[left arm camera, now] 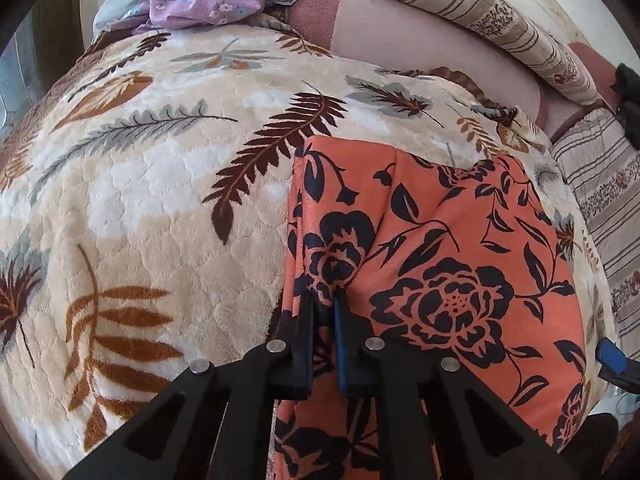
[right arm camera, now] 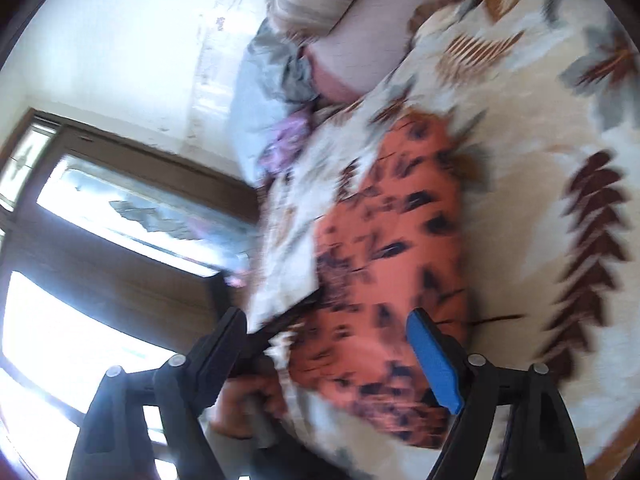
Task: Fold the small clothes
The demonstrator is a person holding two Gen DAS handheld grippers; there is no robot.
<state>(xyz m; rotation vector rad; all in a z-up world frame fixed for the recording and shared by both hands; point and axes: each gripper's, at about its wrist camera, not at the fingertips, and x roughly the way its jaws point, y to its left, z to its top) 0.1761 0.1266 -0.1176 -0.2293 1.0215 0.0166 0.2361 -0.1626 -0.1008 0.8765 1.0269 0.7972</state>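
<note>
Left wrist: left claw (left arm camera: 325, 300) pressed together on the near-left edge of the orange cloth (left arm camera: 432, 264), pinching a bunched ridge of fabric. The cloth lies on the blanket (left arm camera: 152, 184) covering the bed, looks already doubled, with a lengthwise crease running away from the claw. Right claw's blue pad just peeks in at the right edge. Purple garment (left arm camera: 208, 6) sits well apart at the head of the bed.

Risks here: the pinch is narrow and on a bunch, so it likely holds uneven layers. Pull it and the top layer may slide off the lower one, skewing the fold. The plush blanket grips fabric, so dragging could wrinkle the cloth or lift the blanket with it.

Right wrist: right claw (right arm camera: 328, 340) spread wide, holding nothing, over the near end of the cloth (right arm camera: 392, 248). View is heavily motion-blurred, so exact contact is unclear. A hand (right arm camera: 244, 404) holding the left claw shows low in the picture.

Risks: closing at speed may miss the edge, grab blanket (right arm camera: 520, 200) too, or catch one layer only. Both claws sit close at the same end; collision possible.
</note>
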